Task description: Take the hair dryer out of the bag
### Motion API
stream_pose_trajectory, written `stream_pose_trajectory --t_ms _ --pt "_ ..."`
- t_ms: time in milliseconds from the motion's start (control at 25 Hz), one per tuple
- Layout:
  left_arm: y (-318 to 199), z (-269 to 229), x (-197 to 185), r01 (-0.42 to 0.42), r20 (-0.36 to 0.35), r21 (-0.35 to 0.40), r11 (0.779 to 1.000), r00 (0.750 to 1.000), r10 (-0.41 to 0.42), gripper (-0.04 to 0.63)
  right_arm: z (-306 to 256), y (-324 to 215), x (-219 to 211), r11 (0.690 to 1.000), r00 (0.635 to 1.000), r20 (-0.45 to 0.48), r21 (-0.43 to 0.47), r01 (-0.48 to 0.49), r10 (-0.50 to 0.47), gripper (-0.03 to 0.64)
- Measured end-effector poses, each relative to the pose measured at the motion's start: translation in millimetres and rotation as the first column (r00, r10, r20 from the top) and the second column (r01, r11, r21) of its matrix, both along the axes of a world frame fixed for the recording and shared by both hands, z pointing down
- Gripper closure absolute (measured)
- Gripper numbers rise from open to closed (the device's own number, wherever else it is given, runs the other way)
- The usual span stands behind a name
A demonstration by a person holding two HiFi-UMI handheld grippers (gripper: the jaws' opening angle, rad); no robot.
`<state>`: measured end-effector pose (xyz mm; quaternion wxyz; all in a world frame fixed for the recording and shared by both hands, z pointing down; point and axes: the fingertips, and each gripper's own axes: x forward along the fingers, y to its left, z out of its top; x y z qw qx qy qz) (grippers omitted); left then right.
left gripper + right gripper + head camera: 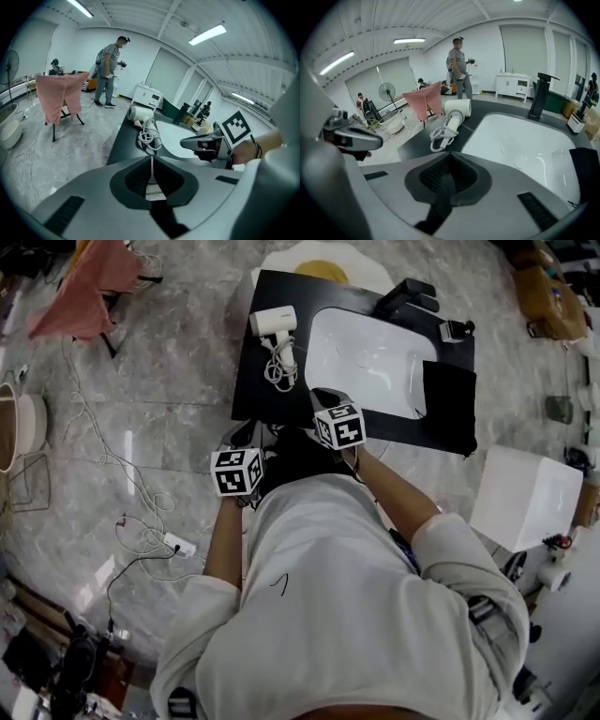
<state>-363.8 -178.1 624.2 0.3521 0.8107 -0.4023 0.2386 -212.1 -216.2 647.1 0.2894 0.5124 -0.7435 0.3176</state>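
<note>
Hair dryer (274, 322) lies bare on the black counter (255, 390), at ten o'clock from the sink (375, 362), cord (279, 369) coiled by its handle. It looks light, rigid and slick, so I'd pinch the handle. Left gripper (151, 157) and right gripper (451, 154) are both closed and empty.

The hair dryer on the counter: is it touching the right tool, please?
Apart. The head view shows bare black counter between the hair dryer and the right tool.

The hair dryer (274, 322) lies on the counter (251, 381), left of the sink (366, 362).
</note>
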Motion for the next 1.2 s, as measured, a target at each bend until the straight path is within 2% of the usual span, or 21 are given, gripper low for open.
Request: stream_pose_trajectory --t_ms 120,280,480,600,760,960,1200 --pt "9 13 24 -0.075 -0.01 -0.02 0.997 0.997 0.075 0.565 4 36 12 0.999 1.0 -0.018 -0.03 0.024 -0.024 0.618" --pt "25 17 64 -0.176 -0.016 -0.03 0.984 0.984 0.175 0.565 1 77 43 0.999 1.0 -0.011 -0.035 -0.023 0.023 0.618" --pt "19 1 121 -0.281 -0.007 0.029 0.959 0.959 0.282 0.565 -17 80 100 0.986 0.988 -0.012 0.055 -0.155 0.156 0.618" --pt "21 -9 158 -0.323 -0.001 0.053 0.945 0.946 0.323 0.565 -34 84 135 0.975 0.981 -0.014 0.111 -0.193 0.196 0.618" --pt "23 -29 211 -0.315 -0.006 0.105 0.943 0.948 0.317 0.565 -69 93 189 0.955 0.975 -0.017 0.205 -0.213 0.221 0.618" --pt "27 -75 283 -0.264 -0.08 0.192 0.945 0.956 0.283 0.565 -129 104 275 0.906 0.962 -0.062 0.357 -0.226 0.264 0.618" --pt "23 -131 358 -0.256 -0.089 0.321 0.912 0.95 0.298 0.565 -184 101 346 0.839 0.954 0.0 0.477 -0.263 0.299 0.618"
